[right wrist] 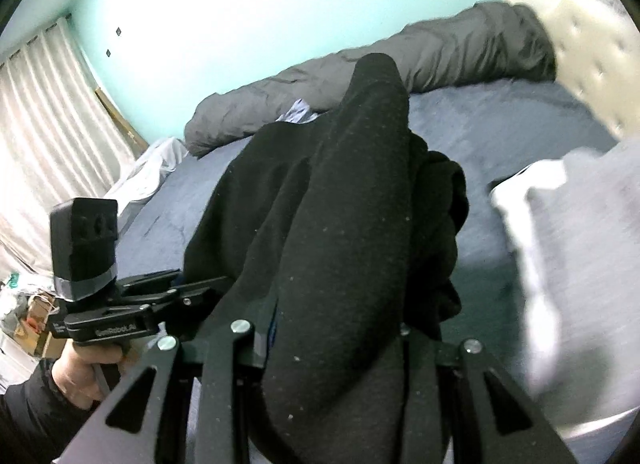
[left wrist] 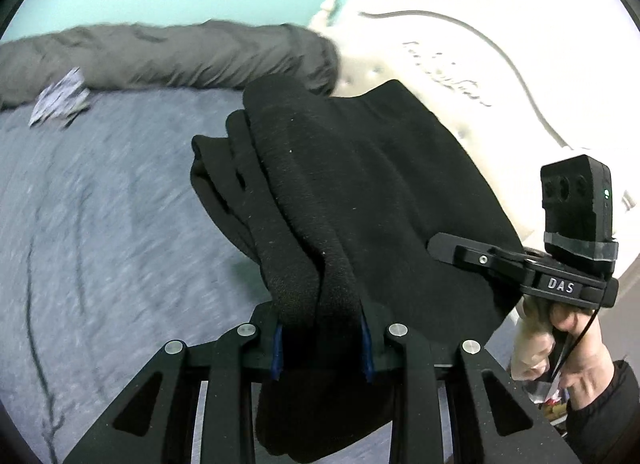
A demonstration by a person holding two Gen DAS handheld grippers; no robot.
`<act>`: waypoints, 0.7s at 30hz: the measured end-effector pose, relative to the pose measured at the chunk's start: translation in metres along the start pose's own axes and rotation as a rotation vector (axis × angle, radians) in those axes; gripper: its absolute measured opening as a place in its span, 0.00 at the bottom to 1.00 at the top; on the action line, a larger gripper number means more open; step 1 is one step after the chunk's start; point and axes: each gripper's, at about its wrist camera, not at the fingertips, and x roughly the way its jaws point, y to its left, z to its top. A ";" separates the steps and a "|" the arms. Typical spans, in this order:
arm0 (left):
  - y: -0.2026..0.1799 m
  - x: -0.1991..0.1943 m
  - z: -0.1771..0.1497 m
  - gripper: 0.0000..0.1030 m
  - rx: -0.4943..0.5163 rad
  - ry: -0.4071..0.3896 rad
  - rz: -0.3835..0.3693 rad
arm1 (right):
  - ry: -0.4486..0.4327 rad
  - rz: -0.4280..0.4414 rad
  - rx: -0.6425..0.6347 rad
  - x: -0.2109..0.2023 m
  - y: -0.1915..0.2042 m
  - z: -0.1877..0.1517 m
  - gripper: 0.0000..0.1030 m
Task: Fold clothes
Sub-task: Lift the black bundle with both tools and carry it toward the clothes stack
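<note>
Black garment (left wrist: pixel 360 192) pinched, both grippers — lifted

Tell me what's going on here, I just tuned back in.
A person holds a gripper in each hand. The left gripper and right gripper are both clamped on a black fleece garment, which is bunched and draped over them above the blue-grey bed cover. A rolled grey duvet lies along the bed's far edge.
</note>
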 end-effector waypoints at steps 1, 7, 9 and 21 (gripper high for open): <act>-0.012 0.003 0.005 0.29 0.007 -0.004 -0.004 | -0.001 -0.014 -0.009 -0.013 -0.007 0.006 0.30; -0.088 0.038 0.037 0.29 0.029 -0.022 -0.045 | -0.005 -0.093 -0.072 -0.079 -0.051 0.038 0.30; -0.110 0.053 0.045 0.29 0.035 -0.023 -0.056 | -0.007 -0.126 -0.093 -0.099 -0.069 0.047 0.30; -0.170 0.162 0.042 0.29 0.043 0.085 -0.061 | 0.047 -0.217 -0.058 -0.130 -0.194 0.027 0.30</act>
